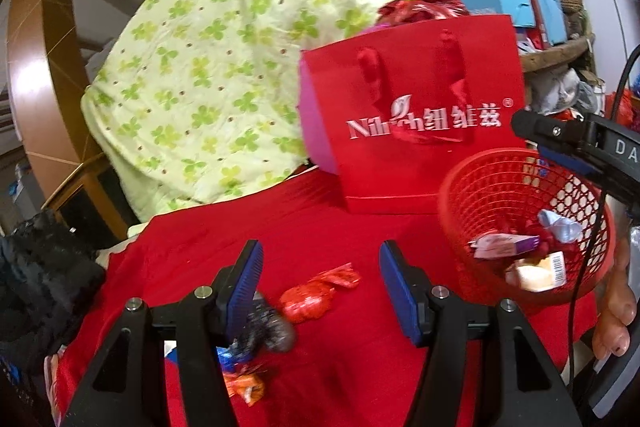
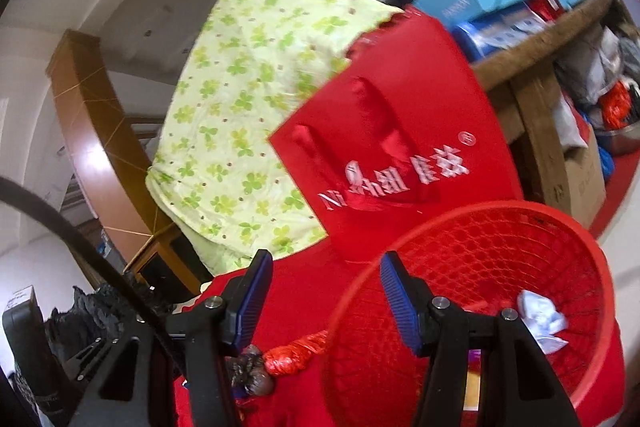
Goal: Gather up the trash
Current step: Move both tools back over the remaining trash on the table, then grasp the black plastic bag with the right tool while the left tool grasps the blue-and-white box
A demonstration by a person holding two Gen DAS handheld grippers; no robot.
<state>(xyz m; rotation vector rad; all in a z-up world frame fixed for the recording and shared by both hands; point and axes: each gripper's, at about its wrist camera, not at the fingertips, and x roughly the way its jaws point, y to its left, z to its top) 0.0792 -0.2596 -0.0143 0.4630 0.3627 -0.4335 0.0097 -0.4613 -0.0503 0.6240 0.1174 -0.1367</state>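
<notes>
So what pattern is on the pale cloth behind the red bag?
Green clover leaves with small brown dots on the pale yellow-green cloth; clearest in the left wrist view.

Black-framed left gripper [image 1: 320, 291], blue ribbed pads (silver screws behind), identical right gripper [image 2: 324, 301], black cable

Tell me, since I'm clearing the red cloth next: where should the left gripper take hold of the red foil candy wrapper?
Grip the fat crumpled body of the red foil wrapper, coming straight down from above with the open left gripper. It lies flat on the cloth, and its twisted tail looks too thin for a sure hold.
</notes>
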